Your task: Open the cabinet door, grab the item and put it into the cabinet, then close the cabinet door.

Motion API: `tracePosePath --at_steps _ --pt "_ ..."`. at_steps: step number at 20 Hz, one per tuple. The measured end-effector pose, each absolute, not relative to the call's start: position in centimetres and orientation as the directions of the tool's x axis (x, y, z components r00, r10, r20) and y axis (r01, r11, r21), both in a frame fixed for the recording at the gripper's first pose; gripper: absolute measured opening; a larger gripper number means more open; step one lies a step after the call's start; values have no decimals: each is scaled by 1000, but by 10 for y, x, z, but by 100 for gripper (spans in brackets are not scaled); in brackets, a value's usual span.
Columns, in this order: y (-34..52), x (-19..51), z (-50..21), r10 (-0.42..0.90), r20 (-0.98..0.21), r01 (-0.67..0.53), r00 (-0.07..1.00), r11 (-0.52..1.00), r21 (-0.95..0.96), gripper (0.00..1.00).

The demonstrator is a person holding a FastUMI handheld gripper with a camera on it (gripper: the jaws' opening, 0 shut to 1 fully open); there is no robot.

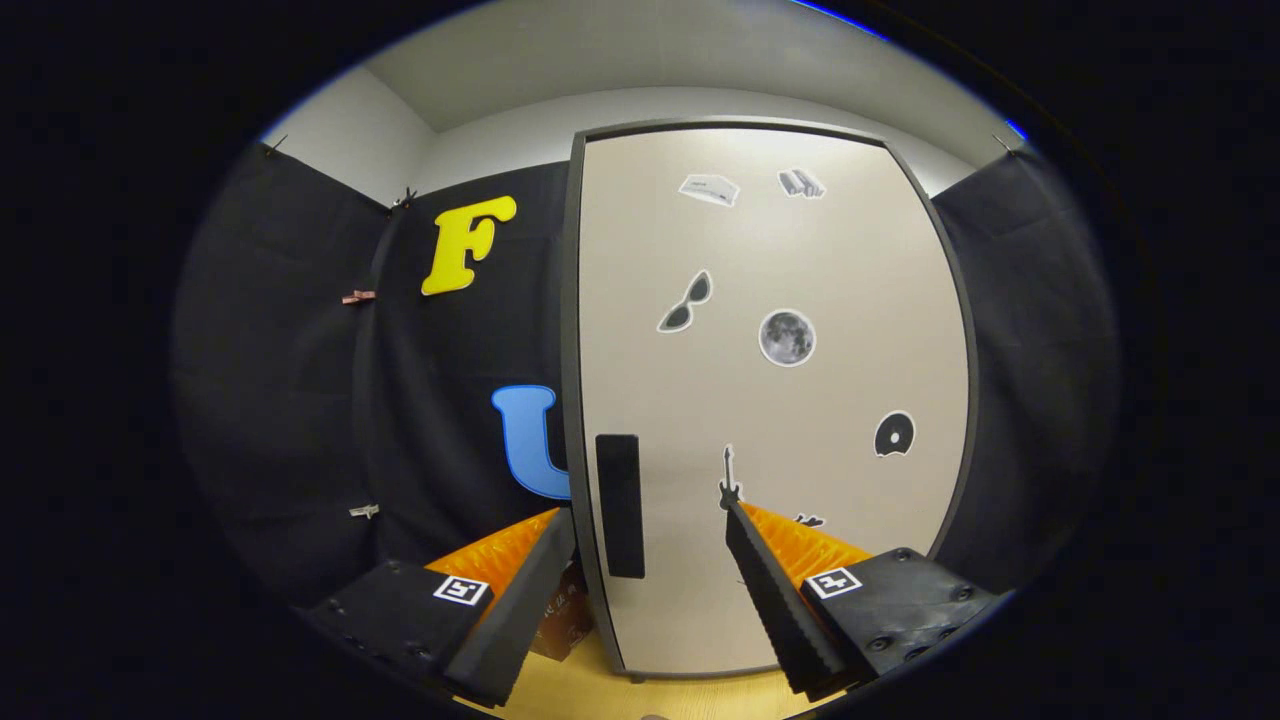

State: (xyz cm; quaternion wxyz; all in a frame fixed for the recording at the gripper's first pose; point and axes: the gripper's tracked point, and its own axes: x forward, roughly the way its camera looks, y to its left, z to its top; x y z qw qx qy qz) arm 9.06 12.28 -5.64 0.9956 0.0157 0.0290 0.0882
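Note:
A tall beige cabinet door (800, 400) with a dark frame stands shut straight ahead, dotted with small stickers. Its black vertical handle (619, 505) sits low near the door's left edge. My gripper (650, 515) is open, and the handle lies between the fingers, closer to the left one, a short way beyond the fingertips. A brown box (563, 620) sits on the wooden table just left of the cabinet's foot, mostly hidden behind my left finger (520, 610).
Black cloth walls close in the booth on the left and right of the cabinet. The light wooden tabletop (620, 695) runs beneath the fingers up to the cabinet's base. Small clips hold the cloth at the left.

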Motion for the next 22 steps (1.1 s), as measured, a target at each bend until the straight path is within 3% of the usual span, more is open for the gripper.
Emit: tracePosePath --at_steps 9,12,16,18,22 --pt "145 130 -85 151 -95 -147 984 988 52 97" --pt "147 145 -93 122 -99 -118 988 992 48 85" --pt "149 161 -98 86 -99 -84 991 996 23 85" --pt "149 169 -101 55 -103 -54 993 998 12 46" --pt "150 170 -105 39 -116 -40 993 999 -11 33"
